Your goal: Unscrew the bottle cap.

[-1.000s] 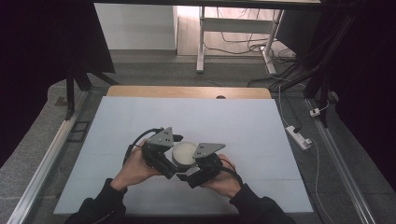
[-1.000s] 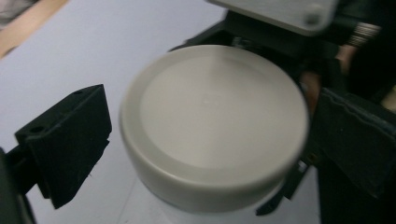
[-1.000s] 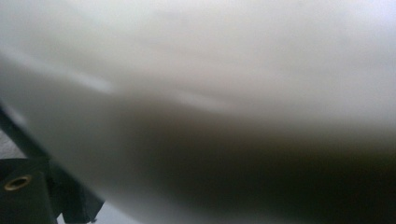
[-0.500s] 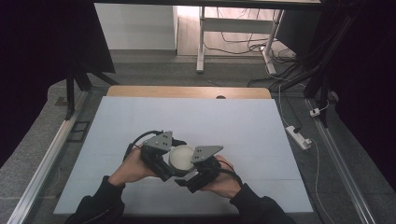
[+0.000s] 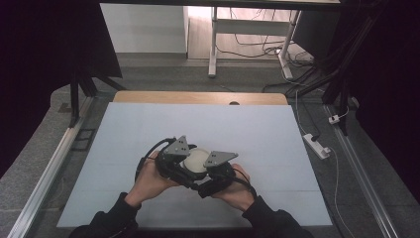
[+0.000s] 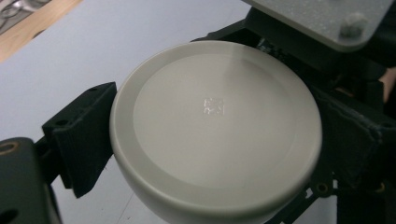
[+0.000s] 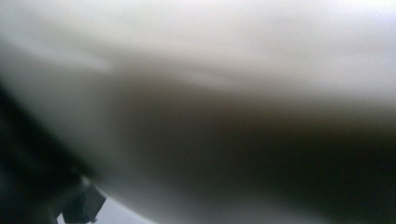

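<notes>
Bowl, upside down, sits near the surface's 6 o'clock edge, gripped between left tool and right tool; both have drifted slightly nearer the person, suggesting a carry underway.

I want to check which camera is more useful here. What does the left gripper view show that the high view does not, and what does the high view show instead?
Left gripper view: a small square mark embossed on the flat foot of the white bowl, which is upside down.

High view: both hands, left hand, right hand, and the wooden strip at the table's far edge.

Both: the bowl between the two grippers above the pale table.
</notes>
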Motion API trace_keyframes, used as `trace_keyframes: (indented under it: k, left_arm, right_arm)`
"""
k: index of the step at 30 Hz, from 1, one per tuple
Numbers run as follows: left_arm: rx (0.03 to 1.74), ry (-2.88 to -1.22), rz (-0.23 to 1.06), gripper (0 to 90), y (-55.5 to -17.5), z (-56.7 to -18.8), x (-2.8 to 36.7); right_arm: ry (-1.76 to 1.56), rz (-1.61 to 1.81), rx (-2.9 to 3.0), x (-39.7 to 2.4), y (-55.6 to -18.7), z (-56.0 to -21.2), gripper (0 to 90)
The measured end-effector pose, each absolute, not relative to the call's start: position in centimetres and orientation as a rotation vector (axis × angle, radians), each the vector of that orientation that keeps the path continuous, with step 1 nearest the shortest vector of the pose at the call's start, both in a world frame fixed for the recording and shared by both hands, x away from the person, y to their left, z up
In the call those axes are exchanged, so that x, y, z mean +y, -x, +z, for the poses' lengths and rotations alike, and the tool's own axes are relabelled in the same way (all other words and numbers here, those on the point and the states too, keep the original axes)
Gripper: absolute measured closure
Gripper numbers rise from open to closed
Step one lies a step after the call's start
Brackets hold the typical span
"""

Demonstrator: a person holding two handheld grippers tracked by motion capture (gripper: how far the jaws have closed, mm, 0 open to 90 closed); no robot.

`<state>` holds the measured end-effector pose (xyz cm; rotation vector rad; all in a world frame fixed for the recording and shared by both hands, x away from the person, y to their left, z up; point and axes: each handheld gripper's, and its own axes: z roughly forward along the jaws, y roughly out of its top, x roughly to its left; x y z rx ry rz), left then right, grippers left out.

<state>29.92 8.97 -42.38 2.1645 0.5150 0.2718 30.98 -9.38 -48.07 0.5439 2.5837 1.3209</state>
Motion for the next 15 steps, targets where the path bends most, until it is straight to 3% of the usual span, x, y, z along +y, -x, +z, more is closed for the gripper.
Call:
trace_keyframes:
  k: [15]
  left_arm:
    - [0.525,-2.133,0.268,8.1,-29.73,-41.88,9.23]
  right_arm:
    - [-0.542,1.340,2.585,-9.45,-30.99,-48.03,7.0]
